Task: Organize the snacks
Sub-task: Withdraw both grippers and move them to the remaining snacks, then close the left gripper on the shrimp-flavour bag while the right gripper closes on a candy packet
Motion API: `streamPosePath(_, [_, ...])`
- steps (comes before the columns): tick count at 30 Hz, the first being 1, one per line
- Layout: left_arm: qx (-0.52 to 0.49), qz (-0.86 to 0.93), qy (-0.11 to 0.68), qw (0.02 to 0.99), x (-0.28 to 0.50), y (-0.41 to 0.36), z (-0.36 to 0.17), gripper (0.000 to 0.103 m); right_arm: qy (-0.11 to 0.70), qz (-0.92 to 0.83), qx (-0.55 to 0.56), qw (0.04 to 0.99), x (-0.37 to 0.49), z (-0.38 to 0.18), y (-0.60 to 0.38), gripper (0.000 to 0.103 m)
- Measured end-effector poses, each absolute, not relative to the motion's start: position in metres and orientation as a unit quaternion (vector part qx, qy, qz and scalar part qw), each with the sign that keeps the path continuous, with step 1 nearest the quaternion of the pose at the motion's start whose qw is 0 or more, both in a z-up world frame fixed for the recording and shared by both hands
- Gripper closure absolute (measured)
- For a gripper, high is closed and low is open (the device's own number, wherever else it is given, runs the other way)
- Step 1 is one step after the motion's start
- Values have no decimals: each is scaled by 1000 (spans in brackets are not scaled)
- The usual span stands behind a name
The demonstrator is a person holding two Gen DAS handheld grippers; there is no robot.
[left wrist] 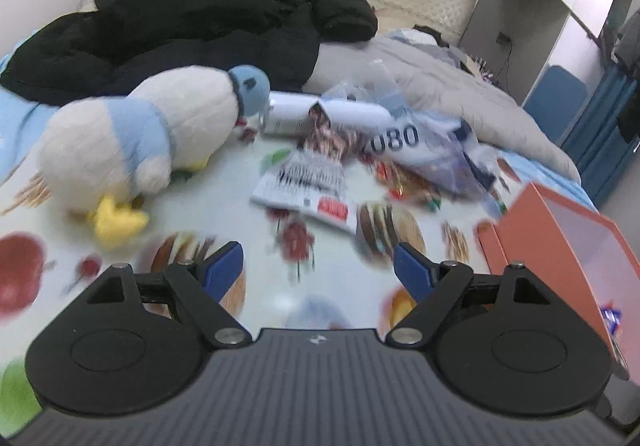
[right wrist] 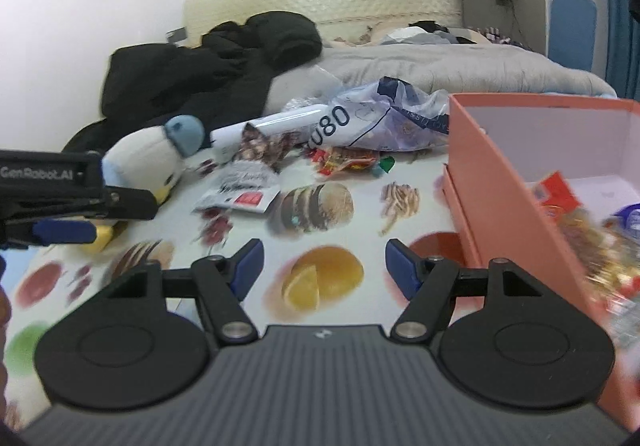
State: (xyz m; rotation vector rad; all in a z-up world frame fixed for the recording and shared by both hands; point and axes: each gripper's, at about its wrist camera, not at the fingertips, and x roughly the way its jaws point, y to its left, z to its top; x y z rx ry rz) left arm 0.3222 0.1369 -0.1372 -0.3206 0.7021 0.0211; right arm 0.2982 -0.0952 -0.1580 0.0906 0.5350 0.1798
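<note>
A: Snacks (right wrist: 256, 170) lie loose on my food-print sheet (right wrist: 360, 214), at twelve o'clock from my right claw (right wrist: 324, 266).

B: And the claws?

A: Right claw gapes, nothing between its pads. Left claw (left wrist: 318, 270) gapes too, empty. The white packet (left wrist: 308, 186) sits at twelve o'clock there, the orange box (right wrist: 516, 182) at three o'clock, more snacks inside.

- Bed sheet (right wrist: 248, 298): carries all items below.
- Open box (right wrist: 516, 182) at 3 o'clock on the sheet, snack packets (right wrist: 576, 230) inside.
- Snack pouch (right wrist: 240, 186) at 12 o'clock, near centre; loose wrapped candies (right wrist: 348, 162) just right of it.
- Crumpled plastic bag (right wrist: 384, 118) behind the candies, left of the box.
- Plush toy (right wrist: 148, 158) at 10 o'clock.
- Heap of clothing (right wrist: 208, 70) behind the plush toy.
</note>
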Motion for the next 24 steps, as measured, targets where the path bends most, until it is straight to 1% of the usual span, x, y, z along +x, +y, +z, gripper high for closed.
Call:
streamPosePath(2, [-158, 13, 340, 927, 348, 142, -143, 18, 262, 83, 60, 960, 318, -165, -92, 36])
streamPosePath(5, [-166, 4, 345, 924, 386, 150, -152, 18, 263, 68, 86, 959, 348, -174, -90, 37])
streamPosePath(8, [-169, -15, 355, 919, 421, 155, -161, 18, 262, 55, 109, 957, 376, -182, -88, 42])
streamPosePath(12, [-137, -25, 362, 922, 461, 153, -175, 18, 270, 45, 131, 953, 401, -197, -87, 51])
streamPosePath(17, [-120, -15, 364, 923, 493, 152, -190, 18, 273, 35, 158, 948, 424, -216, -89, 52])
streamPosePath(23, [-94, -34, 363, 926, 515, 148, -200, 18, 251, 18, 205, 946, 446, -222, -96, 52])
streamPosePath(24, [-93, -35, 362, 927, 518, 148, -203, 18, 252, 16, 203, 946, 450, -222, -94, 54])
